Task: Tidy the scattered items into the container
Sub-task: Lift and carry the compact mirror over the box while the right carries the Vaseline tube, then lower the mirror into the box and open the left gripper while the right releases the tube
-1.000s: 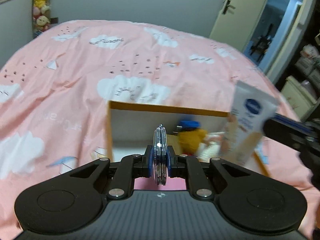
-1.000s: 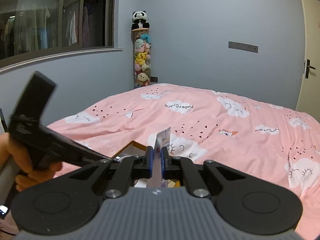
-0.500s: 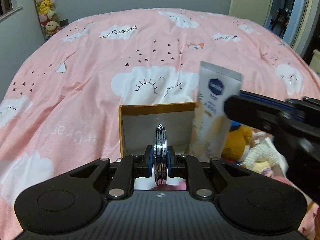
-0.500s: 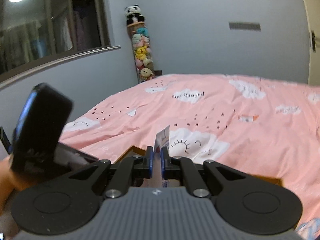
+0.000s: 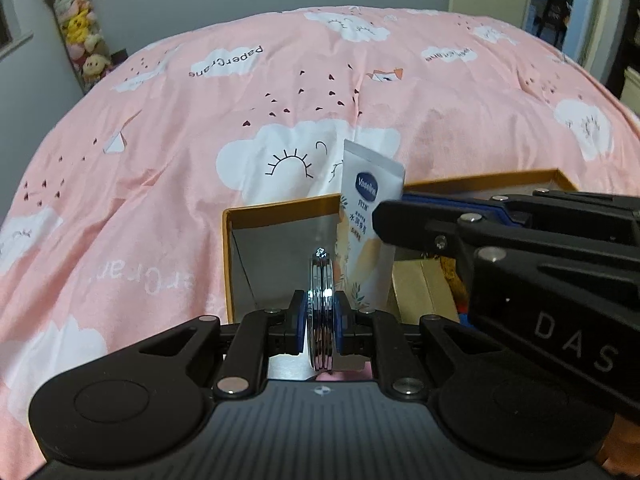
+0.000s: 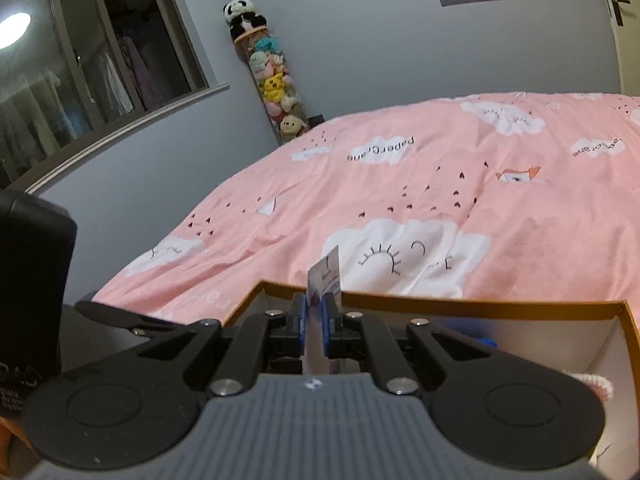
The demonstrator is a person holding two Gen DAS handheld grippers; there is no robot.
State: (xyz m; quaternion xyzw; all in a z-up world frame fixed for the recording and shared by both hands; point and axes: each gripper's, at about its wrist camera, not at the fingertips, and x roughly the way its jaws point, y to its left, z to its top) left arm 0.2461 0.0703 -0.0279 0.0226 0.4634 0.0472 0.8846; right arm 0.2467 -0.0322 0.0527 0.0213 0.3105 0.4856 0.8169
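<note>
My left gripper (image 5: 320, 320) is shut on a round chrome compact (image 5: 320, 300), held edge-on just above the near left part of the orange-rimmed box (image 5: 276, 210). From the right, my right gripper (image 5: 394, 216) reaches over the box, shut on a white lotion tube (image 5: 366, 220) that stands upright with its flat crimped end up. In the right wrist view the same gripper (image 6: 316, 320) pinches the tube (image 6: 326, 272), and the box rim (image 6: 480, 304) lies right below. The tube's lower end is hidden behind the fingers.
The box sits on a pink cloud-print bedspread (image 5: 200, 140). Inside it lie a gold carton (image 5: 420, 292) and a pale plush (image 6: 592, 384). A column of plush toys (image 6: 276, 88) stands in the far corner. The left gripper's body (image 6: 32, 280) is close on the right gripper's left.
Both grippers have come down toward the box. The tube has moved left across the left wrist view to stand over the box's left half. The box rim now shows in the right wrist view.
</note>
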